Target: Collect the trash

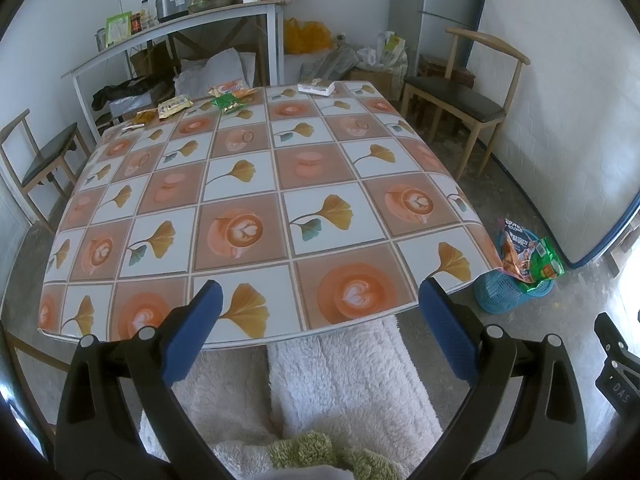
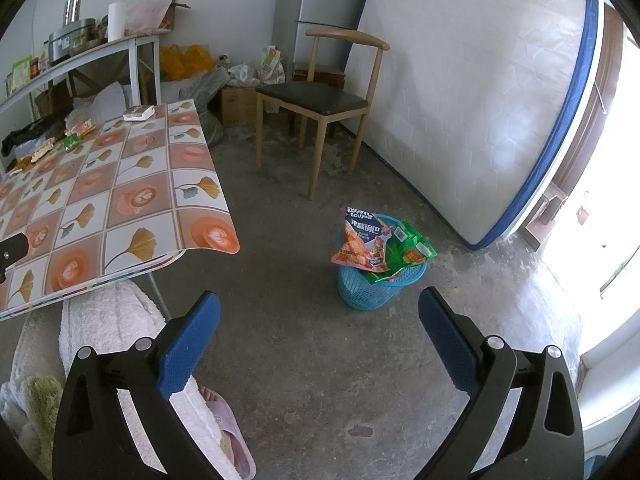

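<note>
While both tongs, left [image 1: 320, 312] and right [image 2: 320, 320], are held spread and empty | crinkled snack wrappers [image 1: 200, 102] lie upper left on tiled bench [image 1: 256, 184] | blue mesh plastic basket [image 2: 372, 284] is already stuffed, frame centre, judged the drop point.

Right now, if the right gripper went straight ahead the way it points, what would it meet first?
Probably bare concrete floor: the open right gripper tilts downward, with the blue basket of wrappers just beyond and slightly right. Depth is uncertain.

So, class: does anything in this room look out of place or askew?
Yes. The blue basket on the floor is overfilled: an orange snack bag and green wrappers stick out above its rim. More wrappers lie scattered at the table's far edge.
</note>
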Demonstrator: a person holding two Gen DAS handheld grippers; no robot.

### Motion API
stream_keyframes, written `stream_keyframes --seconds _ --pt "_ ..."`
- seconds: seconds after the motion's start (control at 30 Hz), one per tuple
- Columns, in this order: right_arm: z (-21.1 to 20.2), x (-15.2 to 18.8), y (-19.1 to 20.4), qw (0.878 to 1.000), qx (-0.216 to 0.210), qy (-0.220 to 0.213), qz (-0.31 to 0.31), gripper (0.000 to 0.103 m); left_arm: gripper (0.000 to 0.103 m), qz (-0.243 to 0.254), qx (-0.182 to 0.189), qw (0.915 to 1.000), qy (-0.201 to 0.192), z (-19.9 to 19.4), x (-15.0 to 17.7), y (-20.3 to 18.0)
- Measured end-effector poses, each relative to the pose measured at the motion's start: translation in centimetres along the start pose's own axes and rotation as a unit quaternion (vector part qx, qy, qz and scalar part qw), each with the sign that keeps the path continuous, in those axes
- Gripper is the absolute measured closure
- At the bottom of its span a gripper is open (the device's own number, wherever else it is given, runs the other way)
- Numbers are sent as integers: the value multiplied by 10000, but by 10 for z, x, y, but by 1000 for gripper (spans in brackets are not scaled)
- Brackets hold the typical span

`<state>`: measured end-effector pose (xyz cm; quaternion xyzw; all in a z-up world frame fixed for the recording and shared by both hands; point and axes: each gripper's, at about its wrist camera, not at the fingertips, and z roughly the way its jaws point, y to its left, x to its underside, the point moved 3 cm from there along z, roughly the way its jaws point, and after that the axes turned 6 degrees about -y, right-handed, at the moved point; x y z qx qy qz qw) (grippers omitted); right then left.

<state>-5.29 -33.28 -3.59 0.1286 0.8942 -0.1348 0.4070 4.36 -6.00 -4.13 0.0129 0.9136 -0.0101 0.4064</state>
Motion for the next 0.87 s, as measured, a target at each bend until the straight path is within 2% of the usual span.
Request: stream_keyframes --seconds 0.87 --pt "-3 0 4 10000 6 -22 0 7 9 -78 -1 10000 20 0 1 6"
